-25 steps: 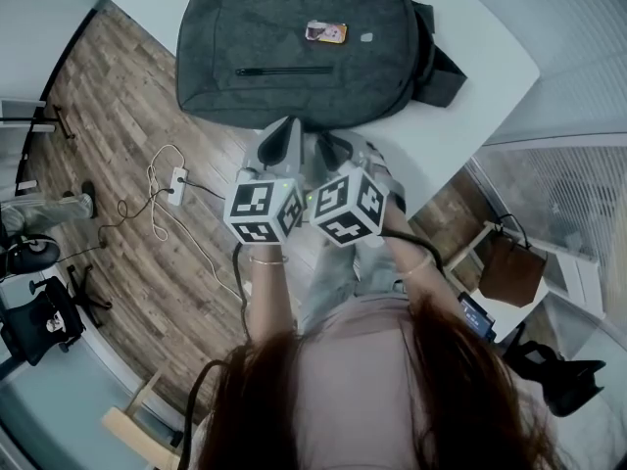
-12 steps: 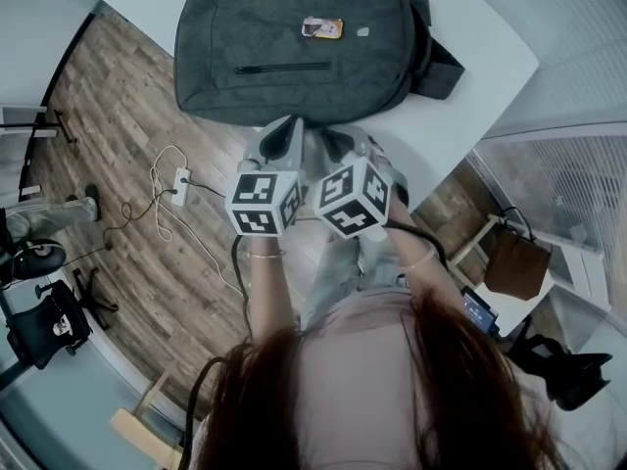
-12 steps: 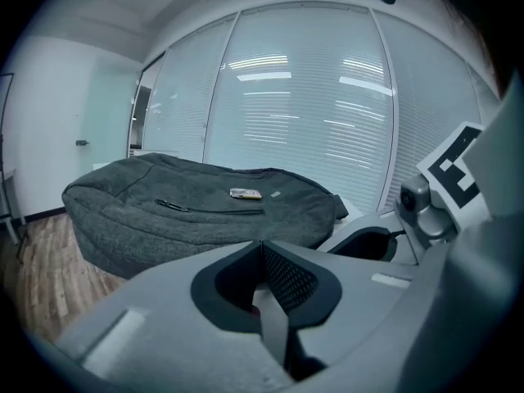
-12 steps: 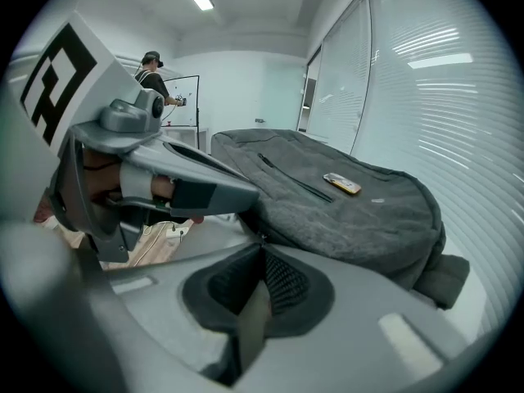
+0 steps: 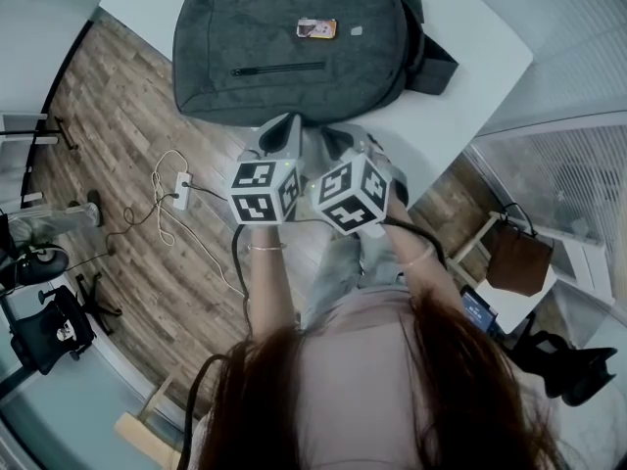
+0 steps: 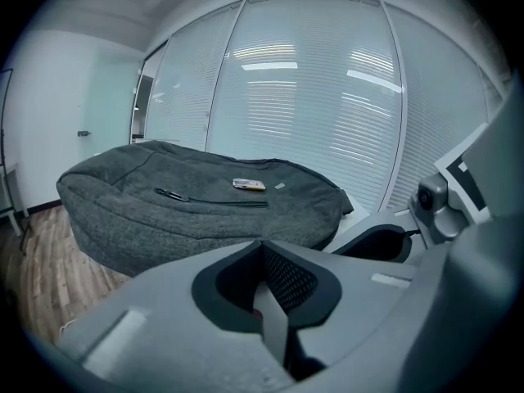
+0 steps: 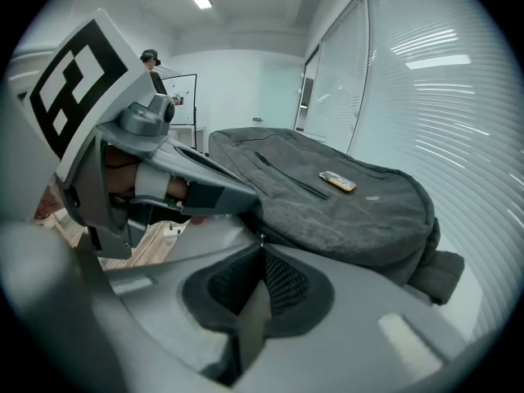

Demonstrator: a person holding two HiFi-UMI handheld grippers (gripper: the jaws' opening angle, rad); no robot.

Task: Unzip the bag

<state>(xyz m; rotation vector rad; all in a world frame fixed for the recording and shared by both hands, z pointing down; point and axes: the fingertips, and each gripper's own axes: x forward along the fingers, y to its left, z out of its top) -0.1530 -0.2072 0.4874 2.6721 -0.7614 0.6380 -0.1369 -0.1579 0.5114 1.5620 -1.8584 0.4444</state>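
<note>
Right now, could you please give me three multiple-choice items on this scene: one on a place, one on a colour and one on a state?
1. Where does the bag lie?
A on a shelf
B on the white table
C in a box

2. What colour is the bag?
A red
B dark grey
C yellow

3. How do the left tongs stand?
A wide open
B clamped on a pen
C shut, with nothing between them

Answers:
1 B: the head view shows the bag resting on the table top.
2 B: its fabric is dark grey in every view.
3 C: the left gripper view shows the jaws together and empty.
</note>
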